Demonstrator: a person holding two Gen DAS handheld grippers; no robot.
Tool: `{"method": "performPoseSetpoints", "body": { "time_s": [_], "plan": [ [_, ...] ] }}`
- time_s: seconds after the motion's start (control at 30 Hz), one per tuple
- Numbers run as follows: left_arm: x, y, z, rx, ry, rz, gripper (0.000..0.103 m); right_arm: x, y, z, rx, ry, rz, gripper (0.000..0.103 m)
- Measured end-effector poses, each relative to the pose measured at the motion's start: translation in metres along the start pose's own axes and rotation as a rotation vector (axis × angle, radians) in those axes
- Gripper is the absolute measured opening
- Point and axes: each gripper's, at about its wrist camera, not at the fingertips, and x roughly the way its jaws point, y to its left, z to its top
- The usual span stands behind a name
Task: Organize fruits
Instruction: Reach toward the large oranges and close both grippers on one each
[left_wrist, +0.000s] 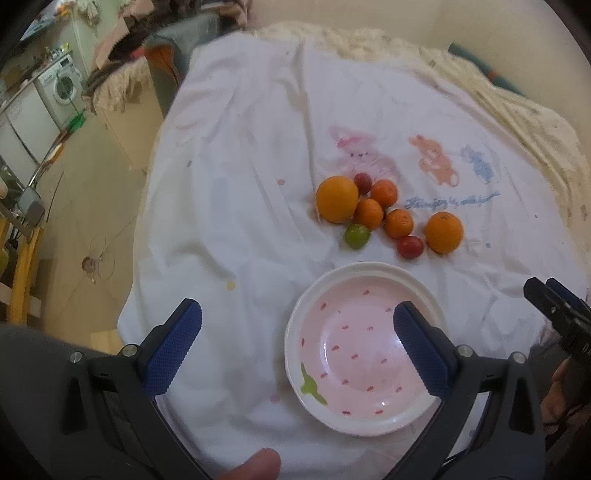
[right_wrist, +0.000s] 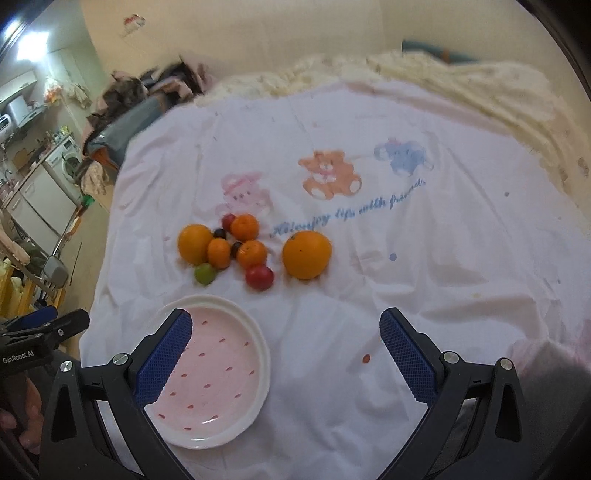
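White cloth (right_wrist: 406, 295) beside plate (right_wrist: 258, 369)

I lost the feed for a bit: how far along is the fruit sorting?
Nothing looks done: the pink plate holds no fruit. Nothing is in hand: the left gripper and right gripper are both open. All of it is left: two big oranges, the smaller oranges, red fruits and a green one lie on the cloth beyond the plate.
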Motion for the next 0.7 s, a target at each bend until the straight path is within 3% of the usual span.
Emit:
{"method": "performPoseSetpoints", "body": {
  "time_s": [0.3,0.5,0.7],
  "plan": [
    [0.059,-0.005,0.044,-0.011,0.163,-0.006,0.102,0.066,-0.019,0.04,-0.017,0.176,0.015,0.103],
    [0.095,-0.017,0.077,0.026,0.188,0.004,0.102,0.107,-0.02,0.059,-0.052,0.246,0.011,0.102],
    [0.127,-0.026,0.101,0.056,0.209,0.001,0.097,0.149,-0.019,0.07,-0.053,0.301,0.0,0.09]
  ]
}}
